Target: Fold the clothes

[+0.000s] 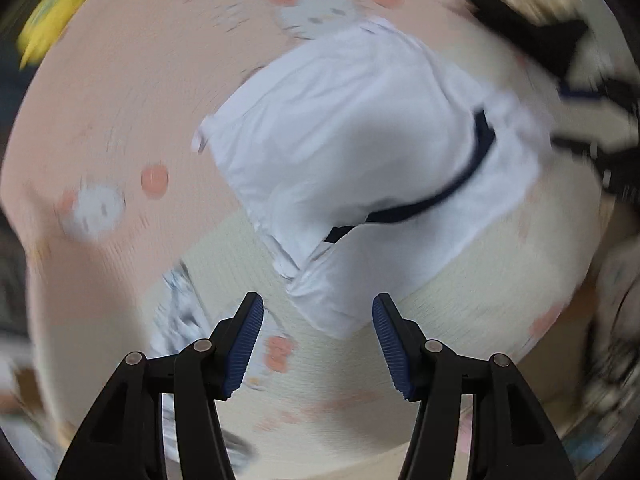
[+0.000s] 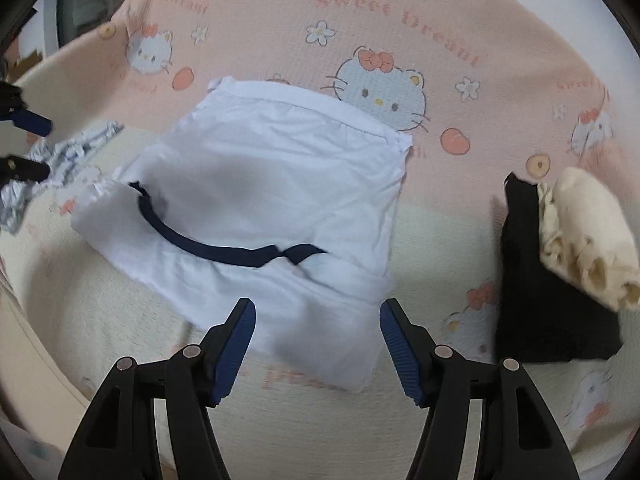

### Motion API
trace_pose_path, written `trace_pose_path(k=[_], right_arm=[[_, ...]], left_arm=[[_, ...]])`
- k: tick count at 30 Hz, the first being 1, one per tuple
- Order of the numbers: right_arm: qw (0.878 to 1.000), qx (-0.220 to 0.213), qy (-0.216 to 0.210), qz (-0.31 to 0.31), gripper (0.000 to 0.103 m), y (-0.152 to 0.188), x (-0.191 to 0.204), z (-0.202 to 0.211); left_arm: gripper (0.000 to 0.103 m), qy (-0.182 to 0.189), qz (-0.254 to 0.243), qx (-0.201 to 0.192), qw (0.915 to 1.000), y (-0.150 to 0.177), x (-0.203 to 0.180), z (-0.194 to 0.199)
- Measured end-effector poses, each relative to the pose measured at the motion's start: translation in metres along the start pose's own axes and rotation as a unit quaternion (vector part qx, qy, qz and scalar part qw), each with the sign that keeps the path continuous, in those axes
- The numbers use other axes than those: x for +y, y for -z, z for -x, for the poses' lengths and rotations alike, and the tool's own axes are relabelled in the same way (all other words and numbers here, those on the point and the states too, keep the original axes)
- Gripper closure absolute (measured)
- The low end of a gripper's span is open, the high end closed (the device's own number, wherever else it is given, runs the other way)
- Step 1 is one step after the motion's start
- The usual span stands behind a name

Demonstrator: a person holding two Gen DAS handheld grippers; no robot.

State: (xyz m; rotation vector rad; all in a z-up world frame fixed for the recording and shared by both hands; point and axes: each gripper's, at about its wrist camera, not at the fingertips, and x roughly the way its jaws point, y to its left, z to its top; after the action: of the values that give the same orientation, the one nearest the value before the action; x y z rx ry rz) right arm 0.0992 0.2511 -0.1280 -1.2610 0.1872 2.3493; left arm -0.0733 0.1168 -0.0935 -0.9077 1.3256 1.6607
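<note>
A white cotton garment with a navy blue trim band (image 2: pixel 256 184) lies folded into a rough rectangle on a bed covered by a pink and cream cartoon-cat sheet (image 2: pixel 400 24). Above it, the left claw (image 1: pixel 318 340) and right claw (image 2: pixel 318 340) both hang apart, holding nothing.

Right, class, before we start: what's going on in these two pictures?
A person is folding clothes on a bed covered by a pink and cream cartoon-cat sheet, with a two-finger gripper in each hand. A white garment with a dark navy band lies partly folded on the sheet. The left gripper and the right gripper both hang open above it, holding nothing. A folded black garment with a rolled cream garment on it sits to one side; a crumpled blue-and-white patterned garment lies on the other.
</note>
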Motion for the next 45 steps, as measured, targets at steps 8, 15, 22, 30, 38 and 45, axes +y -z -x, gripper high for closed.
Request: trace_pose_path(k=[8, 15, 22, 30, 38, 45], right_arm=[[0.996, 0.002, 0.021, 0.091, 0.039, 0.009, 0.034, -0.014], [0.981, 0.034, 0.054, 0.182, 0.039, 0.017, 0.05, -0.024], [0.946, 0.085, 0.085, 0.302, 0.039, 0.021, 0.073, -0.027], [0.858, 0.024, 0.193, 0.476, 0.039, 0.054, 0.096, -0.035], [0.879, 0.045, 0.185, 0.437, 0.039, 0.052, 0.092, -0.053], [0.841, 0.036, 0.259, 0.475, 0.039, 0.083, 0.096, -0.071]], left_arm=[[0.049, 0.003, -0.07, 0.005, 0.9975, -0.001, -0.026, -0.002], [0.049, -0.02, -0.111, -0.025, 0.9933, 0.019, -0.064, -0.035], [0.036, -0.132, -0.234, -0.047, 0.9621, 0.034, -0.086, -0.061], [0.035, -0.188, -0.233, -0.072, 0.9515, 0.037, -0.1, -0.08], [0.035, -0.184, -0.242, -0.064, 0.9506, 0.055, -0.116, -0.096], [0.028, -0.256, -0.238, -0.069, 0.9344, 0.058, -0.13, -0.105]])
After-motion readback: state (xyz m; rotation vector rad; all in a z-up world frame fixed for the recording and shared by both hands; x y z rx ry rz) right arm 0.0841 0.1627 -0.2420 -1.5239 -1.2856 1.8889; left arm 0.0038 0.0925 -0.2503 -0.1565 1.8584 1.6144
